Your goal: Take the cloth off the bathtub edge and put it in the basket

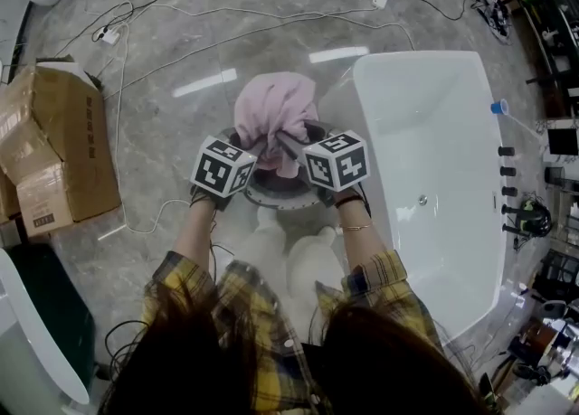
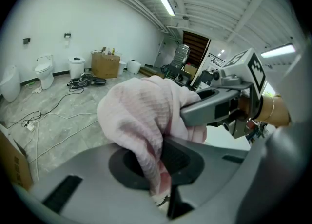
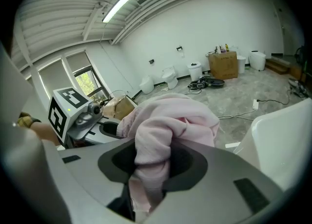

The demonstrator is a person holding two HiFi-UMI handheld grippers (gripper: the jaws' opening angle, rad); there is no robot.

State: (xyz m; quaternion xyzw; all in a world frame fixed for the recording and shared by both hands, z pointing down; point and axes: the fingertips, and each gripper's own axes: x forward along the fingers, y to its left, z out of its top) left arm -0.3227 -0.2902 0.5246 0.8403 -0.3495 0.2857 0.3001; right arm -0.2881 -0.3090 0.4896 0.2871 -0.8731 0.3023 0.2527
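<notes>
A bunched pink cloth (image 1: 272, 113) hangs in the air over a round dark basket (image 1: 288, 193) on the floor, left of the white bathtub (image 1: 434, 169). My left gripper (image 1: 256, 146) is shut on the cloth's left side; in the left gripper view the cloth (image 2: 146, 120) is pinched between the jaws. My right gripper (image 1: 288, 145) is shut on its right side, with the cloth (image 3: 161, 140) filling its jaws. Each gripper shows in the other's view, the right gripper (image 2: 219, 103) and the left gripper (image 3: 105, 129). The basket's inside is mostly hidden by cloth and grippers.
A cardboard box (image 1: 54, 146) stands on the floor at the left. Cables (image 1: 181, 20) run over the marble floor beyond the basket. A dark bin (image 1: 50, 314) is at the lower left. Tap fittings (image 1: 508, 189) line the tub's right rim.
</notes>
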